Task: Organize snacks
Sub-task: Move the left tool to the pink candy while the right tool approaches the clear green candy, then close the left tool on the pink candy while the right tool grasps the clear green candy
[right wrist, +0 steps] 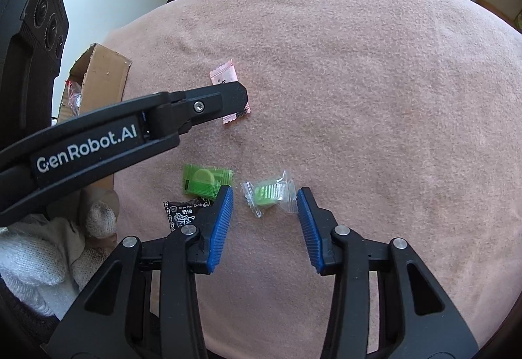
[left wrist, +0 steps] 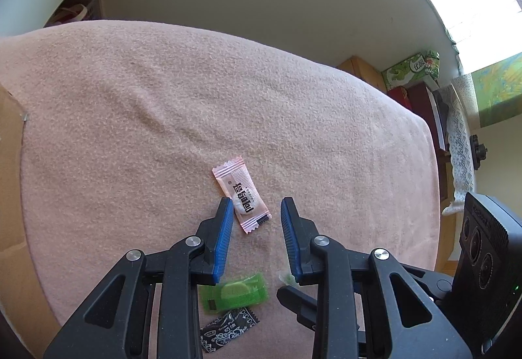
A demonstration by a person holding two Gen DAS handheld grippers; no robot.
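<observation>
My right hand-held gripper [right wrist: 265,196] is hanging released over the pink-blanketed tabletop [right wrist: 375,98], blue pads spread wide. The clear-wrapped green candy [right wrist: 269,194] is lying flat between the fingertips, touching neither pad as far as I can tell. Just left of it, the green packet [right wrist: 205,181] is sitting beside my left pad, and the black candy wrapper [right wrist: 182,212] is lying just below that, partly hidden by the finger.

My left hand-held gripper [left wrist: 257,207] is also hovering released. The pink sachet [left wrist: 242,194] is lying slanted on the blanket, its lower half between the tips, close against the left pad; contact unclear. Farther left, at the blanket's edge, the cardboard box [right wrist: 104,78] is standing with flaps up, something red-wrapped inside.
</observation>
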